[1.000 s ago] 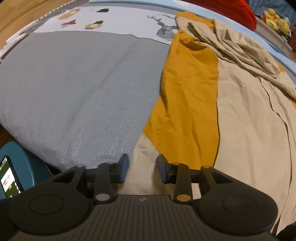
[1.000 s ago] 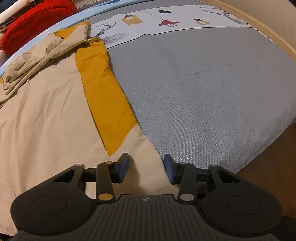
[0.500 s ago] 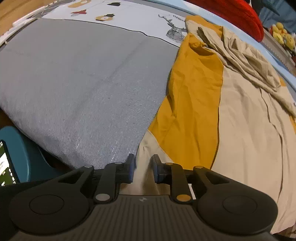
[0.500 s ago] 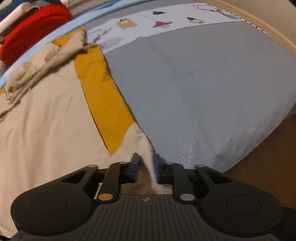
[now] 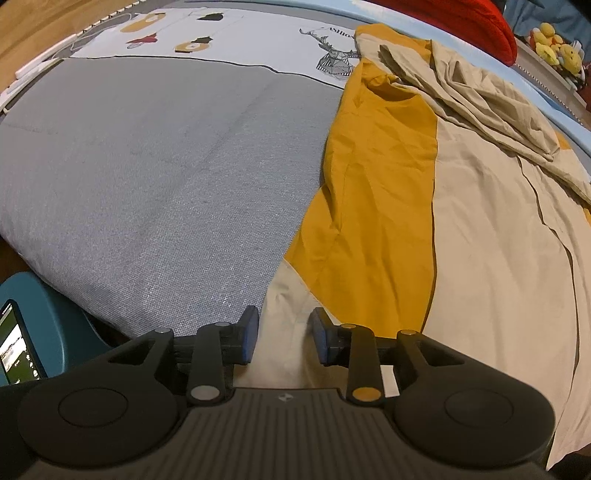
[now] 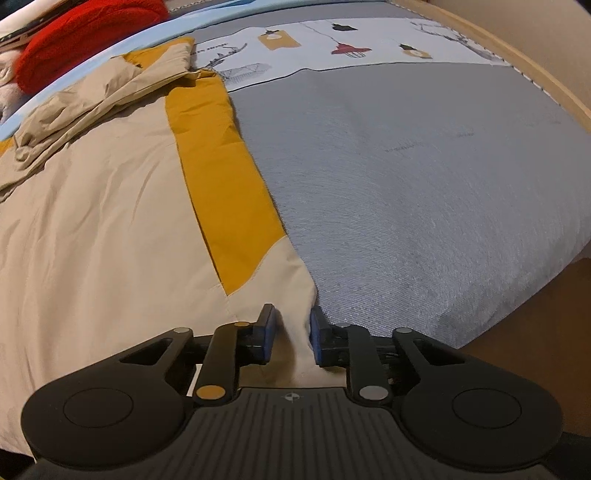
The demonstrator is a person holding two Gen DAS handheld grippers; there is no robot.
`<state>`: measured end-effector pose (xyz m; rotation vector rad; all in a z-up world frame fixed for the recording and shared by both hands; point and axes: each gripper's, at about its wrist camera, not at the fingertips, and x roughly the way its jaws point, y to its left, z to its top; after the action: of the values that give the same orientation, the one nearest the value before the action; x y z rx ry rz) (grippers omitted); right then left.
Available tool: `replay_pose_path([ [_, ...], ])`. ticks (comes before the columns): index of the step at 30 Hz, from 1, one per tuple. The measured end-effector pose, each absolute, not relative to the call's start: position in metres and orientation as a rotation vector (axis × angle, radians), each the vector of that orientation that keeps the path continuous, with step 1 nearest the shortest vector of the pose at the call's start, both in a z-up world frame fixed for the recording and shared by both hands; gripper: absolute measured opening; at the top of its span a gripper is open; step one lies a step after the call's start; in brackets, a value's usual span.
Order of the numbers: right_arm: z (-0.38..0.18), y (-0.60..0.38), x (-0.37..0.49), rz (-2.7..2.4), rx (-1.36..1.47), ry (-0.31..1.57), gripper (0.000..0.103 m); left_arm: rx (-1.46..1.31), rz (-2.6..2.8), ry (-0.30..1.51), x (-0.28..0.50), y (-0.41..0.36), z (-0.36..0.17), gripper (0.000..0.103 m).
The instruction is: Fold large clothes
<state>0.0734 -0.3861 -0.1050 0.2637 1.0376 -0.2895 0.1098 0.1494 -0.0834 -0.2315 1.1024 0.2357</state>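
Observation:
A large beige garment (image 5: 487, 266) with orange side panels (image 5: 376, 221) lies spread on the grey bed cover (image 5: 147, 177); its collar end is bunched at the far side. My left gripper (image 5: 284, 334) straddles the near left hem corner, jaws opening, cloth lying loose between the blue pads. In the right wrist view the same garment (image 6: 103, 240) fills the left half. My right gripper (image 6: 293, 338) is at the near right hem corner, jaws closing, with a raised fold of beige cloth between the pads that touches only the right one.
A red cushion (image 5: 461, 18) (image 6: 81, 33) and yellow plush toys (image 5: 557, 51) sit beyond the garment. A phone (image 5: 16, 343) rests on a teal stool (image 5: 55, 317) off the bed's left edge. A wooden bed frame (image 6: 535, 62) and brown floor (image 6: 535, 332) border the right.
Both pairs of jaws narrowed over the hem corners half a second ago. The left pair has since spread again; the right pair stays narrower than at first, with a cloth fold raised between.

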Motion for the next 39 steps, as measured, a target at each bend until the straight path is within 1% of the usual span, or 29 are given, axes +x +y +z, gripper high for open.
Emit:
replay_pose_path([
  [2,-0.105,-0.384,0.074,-0.281,0.250,1.036,0.012,-0.229,0.236,1.102,0.110,0.149,-0.083,0.034],
  [3,-0.104,-0.383,0.074,-0.276,0.246,1.034,0.008,-0.226,0.236,1.102,0.110,0.149,-0.083,0.034],
  [5,-0.103,-0.381,0.074,-0.267,0.243,1.031,0.005,-0.216,0.227,1.101,0.109,0.148,-0.083,0.032],
  [6,-0.103,-0.380,0.073,-0.262,0.242,1.029,0.004,-0.206,0.217,1.101,0.109,0.146,-0.083,0.020],
  [7,-0.102,-0.379,0.073,-0.260,0.239,1.026,0.004,-0.194,0.207,1.098,0.109,0.144,-0.083,0.011],
  [9,-0.101,-0.379,0.073,-0.260,0.239,1.023,0.003,-0.198,0.195,1.087,0.109,0.144,-0.080,0.005],
  [15,-0.078,-0.381,0.066,-0.242,0.290,0.949,0.002,-0.227,0.121,1.009,0.102,0.142,-0.047,0.002],
  [21,-0.021,-0.384,0.051,-0.162,0.294,0.811,0.001,-0.191,-0.043,0.903,0.088,0.134,0.010,0.001],
  [24,0.010,-0.394,0.039,-0.101,0.340,0.743,0.001,-0.187,-0.106,0.874,0.080,0.134,0.035,0.001],
  [30,0.067,-0.412,0.004,-0.026,0.382,0.638,0.000,-0.315,-0.232,0.862,0.052,0.160,0.089,0.001],
  [34,0.098,-0.423,-0.037,0.015,0.408,0.619,0.000,-0.377,-0.313,0.856,0.019,0.184,0.124,0.001],
  [37,0.121,-0.438,-0.072,0.040,0.465,0.593,0.000,-0.463,-0.324,0.851,0.011,0.205,0.134,0.001],
  [39,0.130,-0.447,-0.082,0.036,0.484,0.576,0.000,-0.511,-0.316,0.857,0.022,0.215,0.130,0.001],
])
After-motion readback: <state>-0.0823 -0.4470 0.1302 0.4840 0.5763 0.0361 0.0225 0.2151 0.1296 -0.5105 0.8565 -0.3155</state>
